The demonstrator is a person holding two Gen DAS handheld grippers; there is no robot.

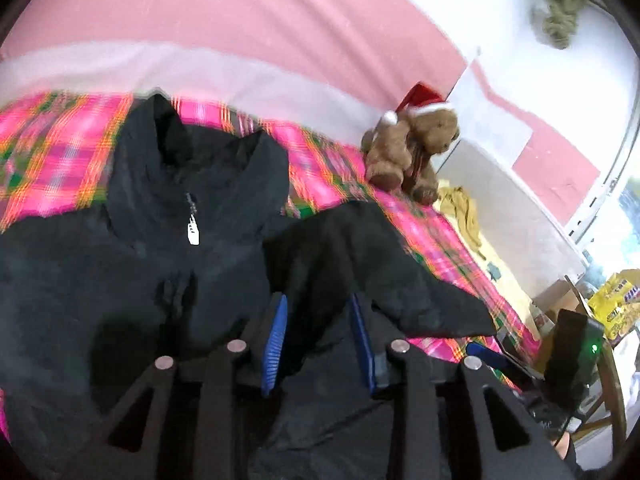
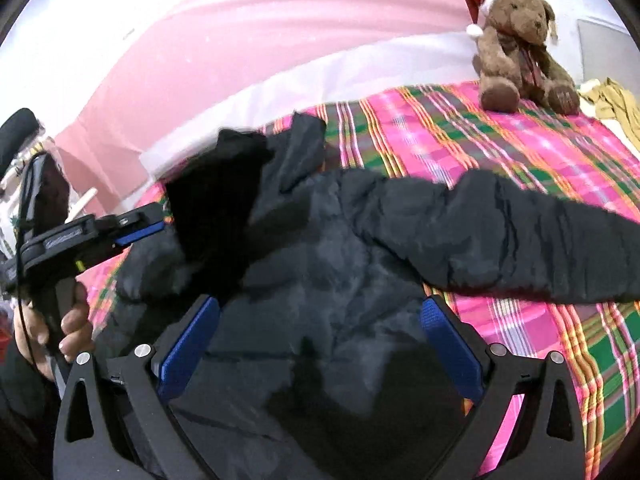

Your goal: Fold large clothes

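— Where's the jacket (image 2: 320, 272)?
— Spread on the plaid bedspread (image 2: 500, 136), one sleeve (image 2: 520, 232) flung sideways. My left gripper (image 1: 320, 300) is parted over the fabric; my right gripper (image 2: 320, 316) gapes wide, gripping nothing.

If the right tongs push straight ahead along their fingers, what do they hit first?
Most likely the crumpled black padded jacket lying on the pink plaid bedspread; the open right tongs point down at its body, though depth is unclear.
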